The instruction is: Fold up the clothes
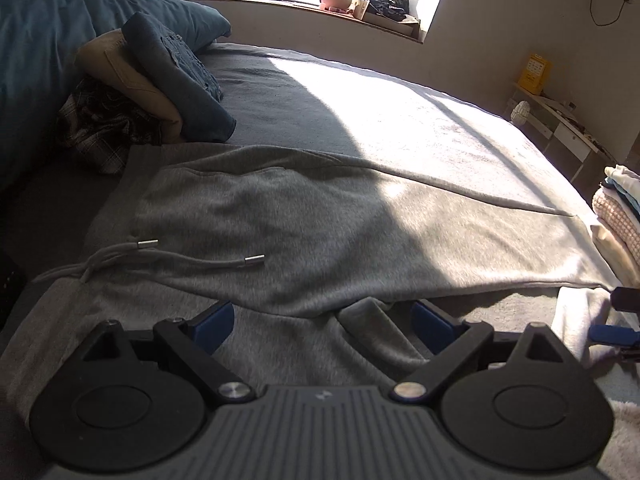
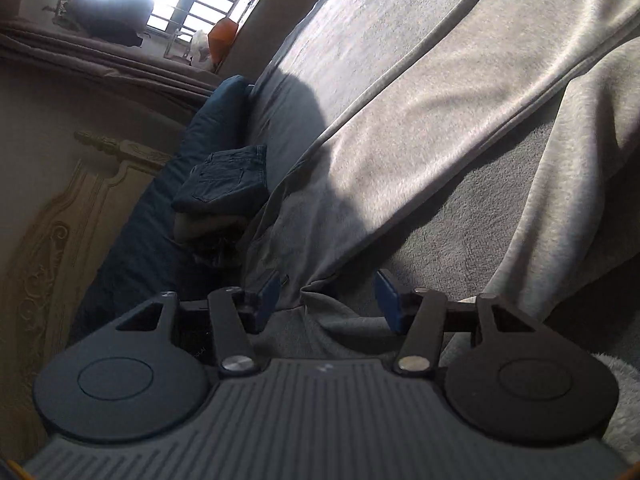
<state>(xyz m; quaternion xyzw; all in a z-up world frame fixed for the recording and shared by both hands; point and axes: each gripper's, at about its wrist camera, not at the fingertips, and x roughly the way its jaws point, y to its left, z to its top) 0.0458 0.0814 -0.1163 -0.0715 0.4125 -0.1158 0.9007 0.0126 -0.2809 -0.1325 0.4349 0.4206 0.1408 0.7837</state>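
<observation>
Grey sweatpants (image 1: 304,216) lie spread across the bed, waistband at the left with two metal-tipped drawstrings (image 1: 192,258). One leg is folded over the other. My left gripper (image 1: 322,318) is open, low over the near fabric edge, a fold of cloth (image 1: 372,320) between its blue pads (image 1: 434,326). My right gripper (image 2: 326,298) is open, tilted, over a bunched edge of the sweatpants (image 2: 420,152). The right gripper's blue tip also shows at the left wrist view's right edge (image 1: 612,334).
Folded jeans (image 1: 180,76), tan trousers (image 1: 132,80) and a plaid garment (image 1: 100,124) are stacked at the bed's head by a teal pillow (image 1: 36,60). A pile of folded clothes (image 1: 620,208) sits at the right edge. A window sill (image 1: 320,4) and desk (image 1: 560,120) lie beyond.
</observation>
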